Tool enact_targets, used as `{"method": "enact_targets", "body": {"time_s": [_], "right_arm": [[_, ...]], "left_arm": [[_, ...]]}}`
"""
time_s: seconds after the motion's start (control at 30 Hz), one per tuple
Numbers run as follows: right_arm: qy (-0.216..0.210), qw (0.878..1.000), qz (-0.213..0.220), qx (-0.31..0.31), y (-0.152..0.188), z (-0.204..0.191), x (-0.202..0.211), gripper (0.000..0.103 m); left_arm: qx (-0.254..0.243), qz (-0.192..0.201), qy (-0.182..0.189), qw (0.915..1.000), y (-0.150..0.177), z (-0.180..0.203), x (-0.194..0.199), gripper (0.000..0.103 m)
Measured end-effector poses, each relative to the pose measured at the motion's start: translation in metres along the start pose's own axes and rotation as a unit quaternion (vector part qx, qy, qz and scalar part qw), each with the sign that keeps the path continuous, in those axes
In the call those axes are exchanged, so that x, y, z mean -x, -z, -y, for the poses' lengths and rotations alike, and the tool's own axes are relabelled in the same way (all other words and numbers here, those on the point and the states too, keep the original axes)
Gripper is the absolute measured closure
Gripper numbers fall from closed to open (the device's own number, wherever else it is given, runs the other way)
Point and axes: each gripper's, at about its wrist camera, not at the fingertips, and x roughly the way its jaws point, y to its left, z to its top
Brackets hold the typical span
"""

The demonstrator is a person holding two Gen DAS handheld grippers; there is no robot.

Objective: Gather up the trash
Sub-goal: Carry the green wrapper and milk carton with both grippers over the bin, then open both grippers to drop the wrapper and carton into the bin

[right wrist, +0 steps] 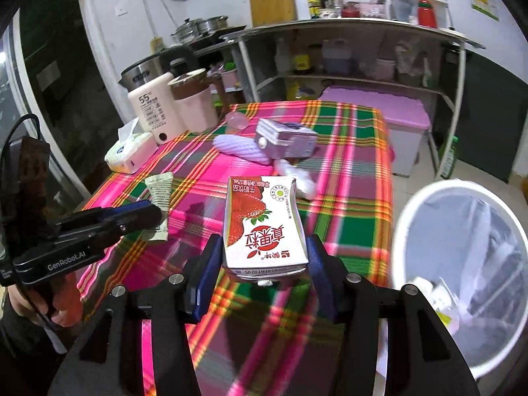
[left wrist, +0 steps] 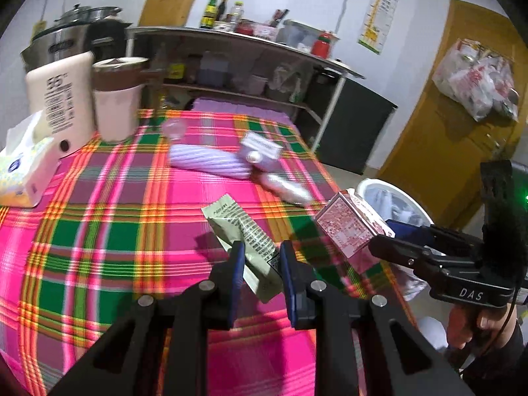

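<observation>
Covering the surface (left wrist: 138, 211) is a bright pink and green plaid cloth, and both claws are hanging over its near edge, each carrying a piece of trash. Nearest, the left claw (left wrist: 260, 264) is pinching a pale green wrapper (left wrist: 241, 231) between its narrow jaws, the paper sticking out ahead of the tips. Just to its right, the right claw (right wrist: 262, 257) is standing wide and gripping a strawberry milk carton (right wrist: 264, 224) by its sides. Off to the right of that claw and lower down, a white bin (right wrist: 462, 264) lined with a clear bag is waiting beside the surface, already holding a few scraps. Neither piece is over the bin's mouth yet, so both drops are left to do. Farther ahead of the claws, a lilac ribbed pouch (left wrist: 208, 161), a small purple box (left wrist: 260, 151) and a whitish tube (left wrist: 287, 188) are lying together; whether those count as trash I cannot tell. Beyond them, a tissue pack (left wrist: 26, 171) and a pink kettle (left wrist: 118, 99) are sitting at the far left.
</observation>
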Motion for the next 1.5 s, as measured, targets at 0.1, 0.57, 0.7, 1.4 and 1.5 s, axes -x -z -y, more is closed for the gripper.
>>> {"method": "enact_targets", "body": {"time_s": [0.1, 0.57, 0.7, 1.4, 1.5], "right_arm": [[0.009, 1.000, 0.009, -0.013, 0.006, 0.011, 0.016, 0.051], [0.076, 0.993, 0.044, -0.079, 0.033, 0.081, 0.077, 0.051], [0.093, 0.990, 0.045, -0.098, 0.039, 0.101, 0.084, 0.051], [0.141, 0.978, 0.023, -0.154, 0.063, 0.166, 0.090, 0.050], [0.144, 0.977, 0.019, -0.154, 0.063, 0.167, 0.087, 0.050]], "left_arm": [[-0.014, -0.003, 0.012, 0.9998, -0.001, 0.019, -0.002, 0.080], [-0.078, -0.024, 0.067, 0.9944, -0.009, 0.105, -0.032, 0.080], [-0.092, -0.030, 0.080, 0.9921, -0.013, 0.126, -0.043, 0.080], [-0.135, -0.082, 0.127, 0.9792, -0.018, 0.192, -0.108, 0.080], [-0.134, -0.083, 0.133, 0.9785, -0.017, 0.194, -0.109, 0.073]]}}
